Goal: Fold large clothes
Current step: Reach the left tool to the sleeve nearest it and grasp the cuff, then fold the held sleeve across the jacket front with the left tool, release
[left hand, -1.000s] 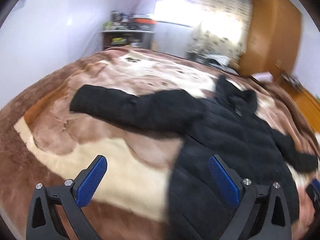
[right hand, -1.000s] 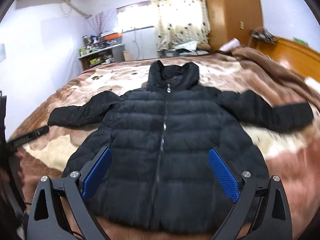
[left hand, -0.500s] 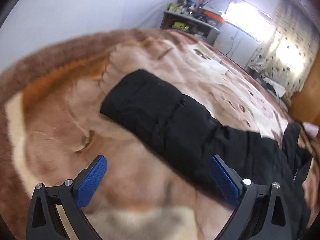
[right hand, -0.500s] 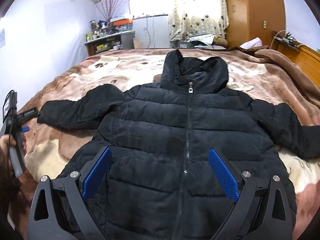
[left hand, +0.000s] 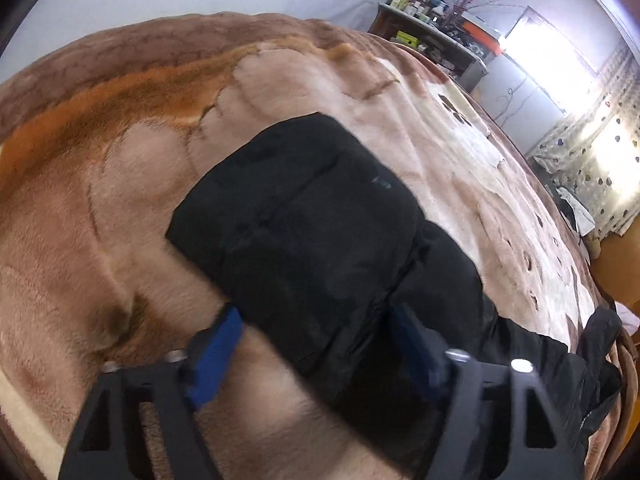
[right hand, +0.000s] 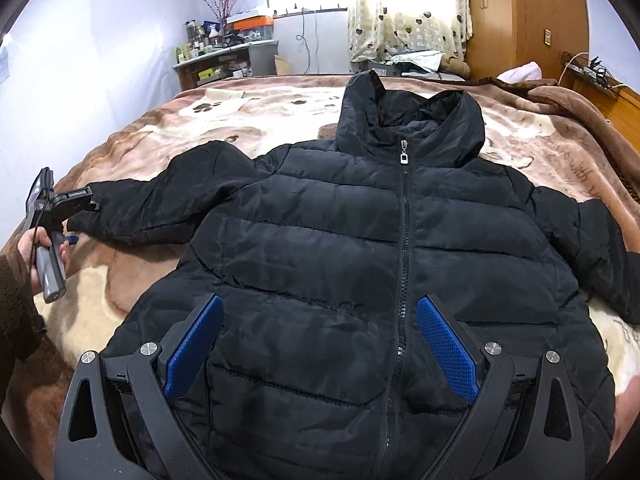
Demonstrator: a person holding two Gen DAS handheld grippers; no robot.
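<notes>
A black puffer jacket lies flat and zipped on the bed, hood away from me, both sleeves spread out. In the left wrist view its left sleeve ends in a cuff that lies between the blue pads of my left gripper. The jaws are closing around it with gaps still showing. The right wrist view shows that same left gripper at the cuff, held by a hand. My right gripper hovers open over the jacket's lower front, beside the zip, holding nothing.
A brown and cream plush blanket covers the whole bed. A cluttered shelf stands by the far wall, next to a curtained window. At the right are a wooden wardrobe and a wooden headboard.
My left gripper swung left and down to the sleeve cuff, and its jaws have narrowed. My right gripper moved forward and lower over the jacket's front, still open.
</notes>
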